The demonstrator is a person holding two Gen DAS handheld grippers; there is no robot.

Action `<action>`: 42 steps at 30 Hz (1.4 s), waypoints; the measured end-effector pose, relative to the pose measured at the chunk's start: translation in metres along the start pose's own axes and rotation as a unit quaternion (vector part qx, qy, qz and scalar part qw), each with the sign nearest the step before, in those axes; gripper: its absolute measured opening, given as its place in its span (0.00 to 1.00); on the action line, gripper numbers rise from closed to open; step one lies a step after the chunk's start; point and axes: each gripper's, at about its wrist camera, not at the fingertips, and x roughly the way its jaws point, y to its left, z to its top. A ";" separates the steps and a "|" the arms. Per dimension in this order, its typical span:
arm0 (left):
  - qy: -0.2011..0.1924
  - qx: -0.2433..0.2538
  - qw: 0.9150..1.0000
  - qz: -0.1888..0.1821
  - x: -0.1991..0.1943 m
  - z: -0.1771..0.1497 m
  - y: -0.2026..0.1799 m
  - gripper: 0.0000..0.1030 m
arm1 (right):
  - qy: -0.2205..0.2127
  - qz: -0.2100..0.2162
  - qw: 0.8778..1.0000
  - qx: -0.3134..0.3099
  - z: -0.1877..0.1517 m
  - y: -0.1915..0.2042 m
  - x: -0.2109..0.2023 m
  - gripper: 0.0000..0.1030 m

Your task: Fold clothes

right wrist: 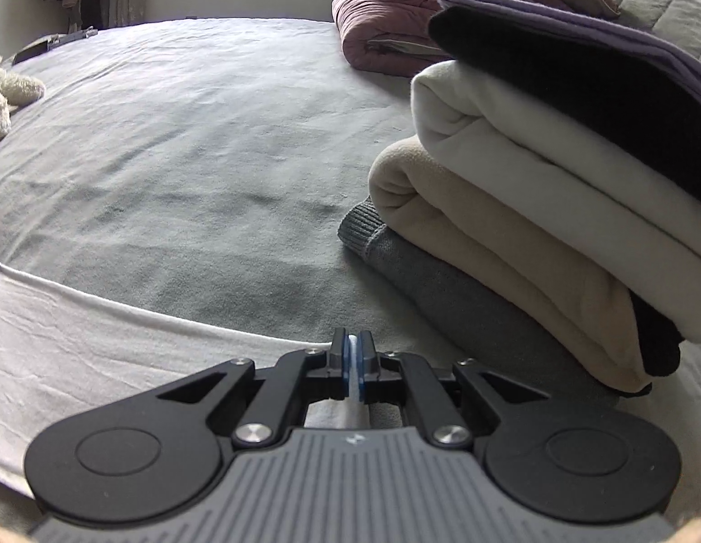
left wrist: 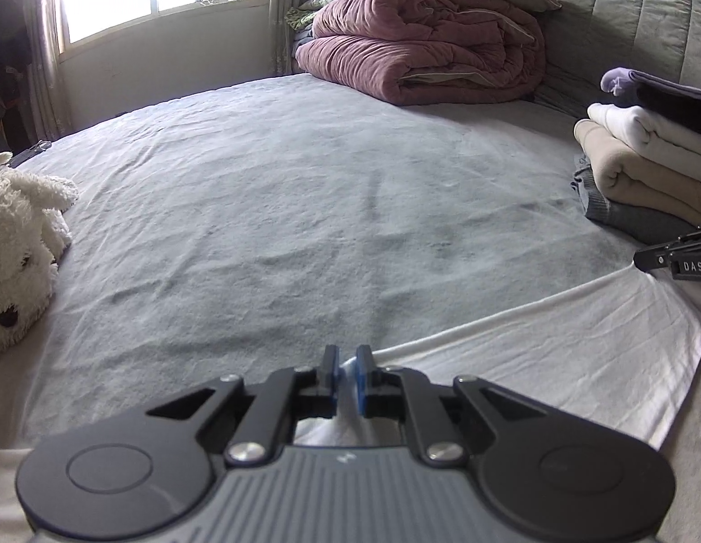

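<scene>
**Two grippers at the near edge of a white garment**

Both hold the white garment [left wrist: 554, 339] spread flat on the bed [left wrist: 282, 208]. The left gripper [left wrist: 345, 373] has its blue pads slightly apart with a fold of white cloth between them; whether they press on it is hard to tell. The right gripper [right wrist: 352, 369] is clamped on the garment's edge. The garment's near part is hidden under both gripper bodies. A stack of folded clothes [right wrist: 554, 172] is cut off at the right; a plush dog [left wrist: 20, 244] is cropped at the left.
</scene>
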 end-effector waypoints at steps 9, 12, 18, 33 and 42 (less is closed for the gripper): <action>-0.031 0.015 0.997 -0.068 -0.063 -0.031 -0.007 0.35 | 0.021 0.072 0.986 0.148 -0.022 -0.049 -0.045 0.42; -0.035 0.027 0.994 -0.100 -0.080 -0.048 -0.016 0.37 | 0.036 0.084 0.979 0.183 -0.036 -0.054 -0.051 0.42; -0.015 0.061 0.992 -0.109 -0.076 -0.068 -0.039 0.37 | 0.040 0.098 0.972 0.209 -0.050 -0.047 -0.058 0.41; 0.001 0.036 0.994 -0.107 -0.068 -0.060 -0.057 0.11 | 0.027 0.039 0.987 0.151 -0.053 -0.032 -0.051 0.10; 0.006 0.014 0.997 -0.080 -0.104 -0.062 -0.037 0.50 | 0.029 0.074 0.984 0.158 -0.050 -0.021 -0.082 0.37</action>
